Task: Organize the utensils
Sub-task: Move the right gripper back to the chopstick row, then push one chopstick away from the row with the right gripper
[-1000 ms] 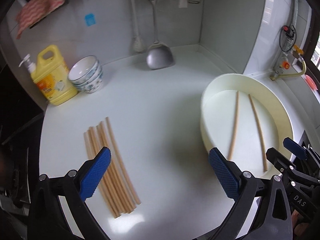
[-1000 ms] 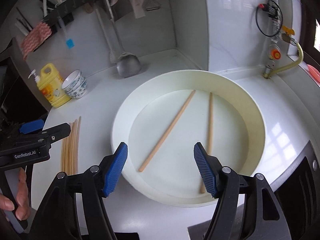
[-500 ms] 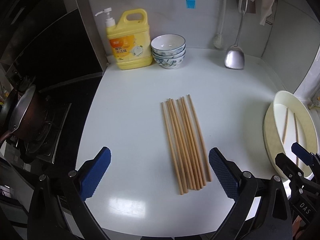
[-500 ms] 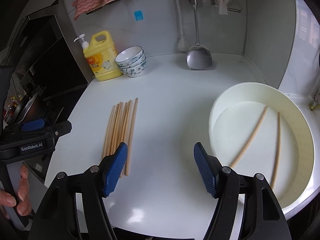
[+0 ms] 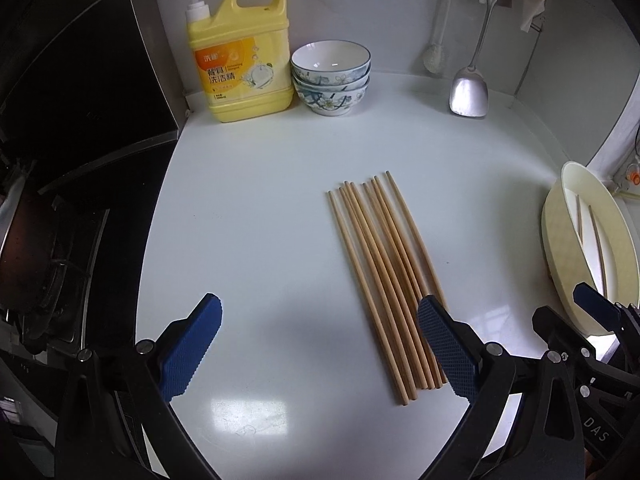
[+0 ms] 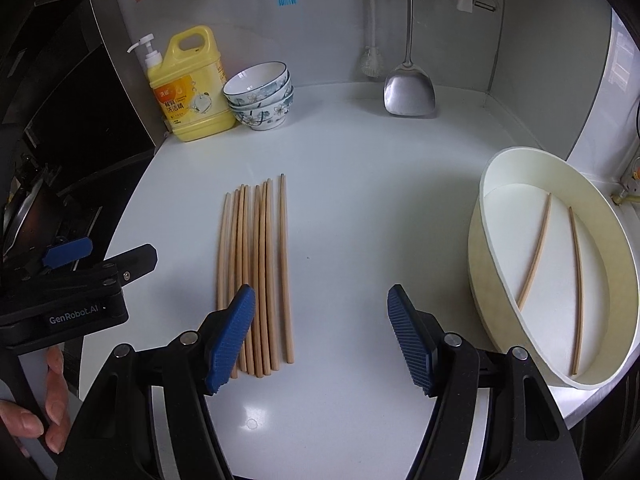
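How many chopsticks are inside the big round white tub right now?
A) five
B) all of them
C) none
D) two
D: two chopsticks lie apart on the bottom of the white tub, while the rest lie in a bundle of chopsticks on the counter.

White countertop meets grey walls, black stove beside.
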Available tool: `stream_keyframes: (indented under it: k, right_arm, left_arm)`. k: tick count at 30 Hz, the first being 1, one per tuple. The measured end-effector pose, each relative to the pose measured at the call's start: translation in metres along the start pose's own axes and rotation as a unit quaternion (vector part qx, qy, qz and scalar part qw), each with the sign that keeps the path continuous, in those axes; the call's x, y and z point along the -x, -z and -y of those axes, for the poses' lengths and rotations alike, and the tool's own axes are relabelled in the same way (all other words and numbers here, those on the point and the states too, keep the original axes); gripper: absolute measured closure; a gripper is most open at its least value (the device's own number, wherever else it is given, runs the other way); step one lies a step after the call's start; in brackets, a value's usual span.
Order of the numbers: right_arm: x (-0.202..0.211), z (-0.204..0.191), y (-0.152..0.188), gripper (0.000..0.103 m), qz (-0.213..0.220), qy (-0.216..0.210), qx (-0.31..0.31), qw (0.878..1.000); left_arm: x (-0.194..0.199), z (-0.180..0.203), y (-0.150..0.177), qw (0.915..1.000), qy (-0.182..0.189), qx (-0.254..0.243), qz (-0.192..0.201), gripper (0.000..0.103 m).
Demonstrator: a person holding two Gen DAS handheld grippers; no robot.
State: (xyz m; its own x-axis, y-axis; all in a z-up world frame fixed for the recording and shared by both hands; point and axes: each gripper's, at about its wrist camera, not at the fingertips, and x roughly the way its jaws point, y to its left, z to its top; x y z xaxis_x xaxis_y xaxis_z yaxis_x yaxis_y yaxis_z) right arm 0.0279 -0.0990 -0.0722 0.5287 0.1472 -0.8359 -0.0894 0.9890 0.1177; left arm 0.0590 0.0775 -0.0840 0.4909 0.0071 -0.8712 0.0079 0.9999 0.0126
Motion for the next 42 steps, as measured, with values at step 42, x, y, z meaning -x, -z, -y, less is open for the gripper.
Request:
stream_keyframes:
  k: [42]
  right_arm:
    - [-0.114, -0.008, 0.013, 0.035, 0.028, -0.004, 0.073, 0.997]
  left_arm:
    - [-0.075, -0.003, 0.034, 0.9971, -0.045, 0.042, 0.045, 0.006]
